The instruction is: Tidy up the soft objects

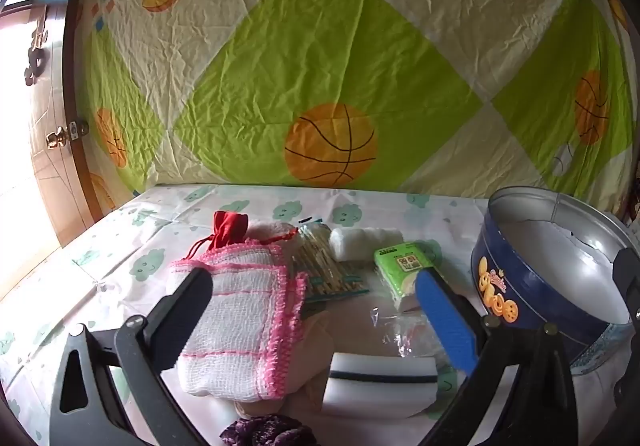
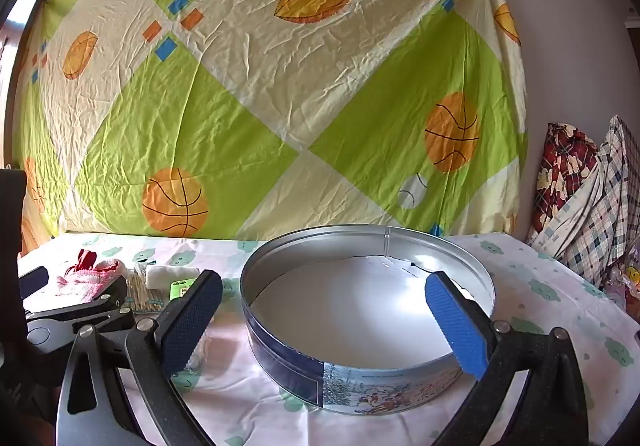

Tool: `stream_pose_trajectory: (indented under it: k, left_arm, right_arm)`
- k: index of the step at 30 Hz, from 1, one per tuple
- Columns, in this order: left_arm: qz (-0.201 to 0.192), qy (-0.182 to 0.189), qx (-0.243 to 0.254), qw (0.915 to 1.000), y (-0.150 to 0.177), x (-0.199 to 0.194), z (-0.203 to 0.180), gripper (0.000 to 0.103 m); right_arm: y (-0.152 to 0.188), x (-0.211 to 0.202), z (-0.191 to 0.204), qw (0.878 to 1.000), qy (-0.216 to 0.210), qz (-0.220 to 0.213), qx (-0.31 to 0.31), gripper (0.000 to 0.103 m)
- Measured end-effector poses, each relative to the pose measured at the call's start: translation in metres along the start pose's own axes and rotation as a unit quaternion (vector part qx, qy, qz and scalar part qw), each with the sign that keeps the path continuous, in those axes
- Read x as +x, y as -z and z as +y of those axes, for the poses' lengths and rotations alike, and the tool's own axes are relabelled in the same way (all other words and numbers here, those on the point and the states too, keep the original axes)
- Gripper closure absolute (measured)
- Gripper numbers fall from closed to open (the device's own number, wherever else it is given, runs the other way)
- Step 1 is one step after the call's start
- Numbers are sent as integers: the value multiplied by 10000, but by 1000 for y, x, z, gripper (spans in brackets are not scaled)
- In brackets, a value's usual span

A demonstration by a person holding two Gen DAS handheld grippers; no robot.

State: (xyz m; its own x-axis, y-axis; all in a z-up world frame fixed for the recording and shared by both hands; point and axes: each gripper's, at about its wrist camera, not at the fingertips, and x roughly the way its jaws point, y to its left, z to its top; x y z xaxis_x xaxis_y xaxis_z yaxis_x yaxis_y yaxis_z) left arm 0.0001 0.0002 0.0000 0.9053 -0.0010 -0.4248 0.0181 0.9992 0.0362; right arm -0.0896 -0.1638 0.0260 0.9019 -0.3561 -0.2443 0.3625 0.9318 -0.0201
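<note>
Backdrop: a hung sheet printed with balls, behind everything. Below it, a surface under a cloud-print cover.

On the right of that surface, a round tin, lid off, nothing inside, silver within and blue outside. Straddled in the right wrist view by the right gripper, jaws spread wide, nothing between the pads but air above the tin.

Left of the tin, well apart from it, a loose heap of soft things. Biggest: a folded white cloth with pink edging, lying partly over a pale fabric. Behind it a red pouch. Beside the cloth a bundle of swabs, then a white gauze roll and a green tissue pack. Nearer the camera, a white sponge with a dark stripe, a crumpled clear wrapper, and at the bottom edge a purple scrunchie.

Left gripper over the heap, tilted downward, fully open, holding nothing; one finger in front of the cloth, the other beside the tissue pack.

Likely step: the very start, nothing yet in the tin. Next move probably calls for lowering onto one item, the cloth being nearest, closing gently on the yielding fabric, then carrying it right into the tin.
</note>
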Motion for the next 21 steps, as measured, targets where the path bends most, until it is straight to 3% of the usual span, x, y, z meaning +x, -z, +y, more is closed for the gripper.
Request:
stream_pose_trajectory:
  k: [21]
  left_arm:
    - [33,71,-45,10000,-1,2,0,0]
  right_arm:
    - [-1,-1,-3,10000,31,23,-31,1]
